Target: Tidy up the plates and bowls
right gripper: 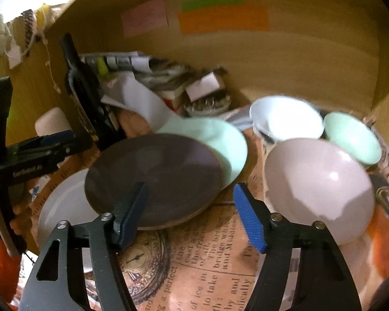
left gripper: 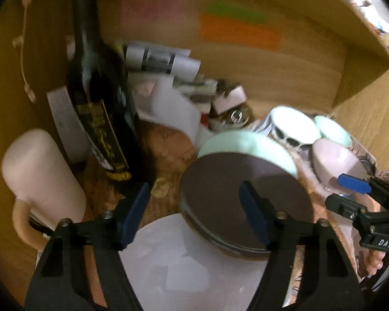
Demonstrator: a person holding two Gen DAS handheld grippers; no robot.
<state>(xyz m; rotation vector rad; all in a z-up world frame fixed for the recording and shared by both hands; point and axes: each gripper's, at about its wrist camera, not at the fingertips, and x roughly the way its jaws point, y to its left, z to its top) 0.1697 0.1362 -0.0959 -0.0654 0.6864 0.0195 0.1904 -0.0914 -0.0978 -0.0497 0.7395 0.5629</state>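
A dark brown plate (left gripper: 246, 202) (right gripper: 155, 178) lies partly over a white plate (left gripper: 181, 259) (right gripper: 62, 207) and a mint plate (left gripper: 246, 145) (right gripper: 220, 142). To the right stand a pinkish-grey bowl (right gripper: 316, 186) (left gripper: 334, 160), a white bowl (right gripper: 285, 119) (left gripper: 293, 124) and a mint bowl (right gripper: 352, 137) (left gripper: 334, 129). My left gripper (left gripper: 194, 212) (right gripper: 46, 142) hangs open over the brown plate's left edge, gripping nothing. Open too, my right gripper (right gripper: 190, 207) (left gripper: 345, 194) hovers between the brown plate's near rim and the pinkish-grey bowl, with bare mat between its fingers.
Everything sits inside a wooden cubby on a newspaper-print mat (right gripper: 194, 259). A dark bottle (left gripper: 98, 98) and a pink mug (left gripper: 39, 171) stand at the left. Papers and small boxes (left gripper: 163, 59) pile up at the back. Sticky notes (right gripper: 220, 18) are on the rear wall.
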